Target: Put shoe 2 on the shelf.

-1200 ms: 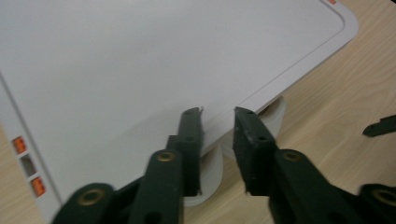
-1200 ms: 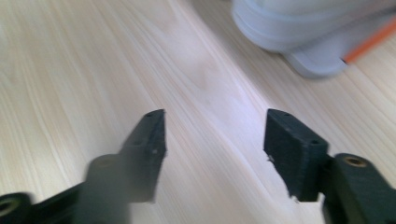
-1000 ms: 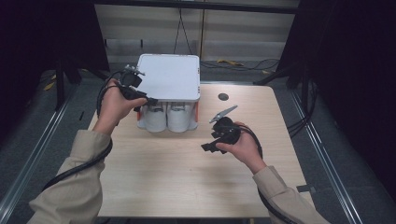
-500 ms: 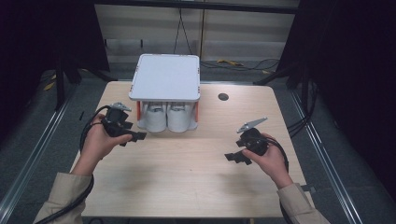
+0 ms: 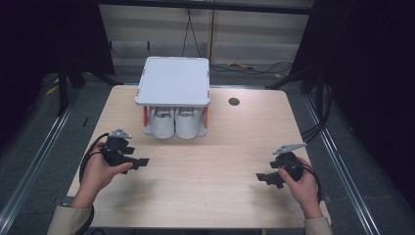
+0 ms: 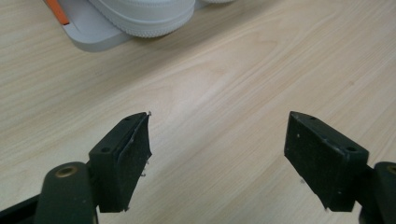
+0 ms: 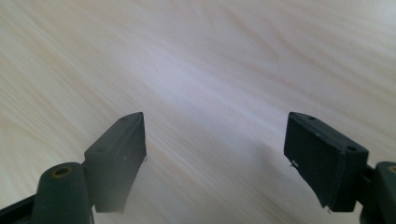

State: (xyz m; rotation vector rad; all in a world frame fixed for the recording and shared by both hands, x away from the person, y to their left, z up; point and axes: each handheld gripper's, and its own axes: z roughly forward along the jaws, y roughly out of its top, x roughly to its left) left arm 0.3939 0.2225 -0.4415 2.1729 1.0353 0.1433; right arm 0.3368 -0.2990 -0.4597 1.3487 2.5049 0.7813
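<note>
A white rack (image 5: 173, 81) with orange posts stands at the back of the wooden table (image 5: 210, 200), a pair of white shoes (image 5: 175, 123) under its top plate. My left gripper (image 5: 141, 162) hovers low at the front left, open; its jaws have just been opening, with bare wood between them. In the left gripper view (image 6: 217, 140) a shoe's toe (image 6: 144, 16) and the rack's grey base (image 6: 88, 36) lie ahead. My right gripper (image 5: 265, 178) is at the front right, open over bare wood (image 7: 215, 140), its jaws having just widened too.
A small black hole (image 5: 234, 102) sits in the tabletop right of the rack. Cables (image 5: 313, 129) hang past the table's right edge. Metal rails (image 5: 34, 161) run along the floor on both sides. Open wood lies between the two grippers.
Both hands have drawn back from the rack toward the near edge and spread apart, the left sinking to the front left, the right sliding to the front right.
</note>
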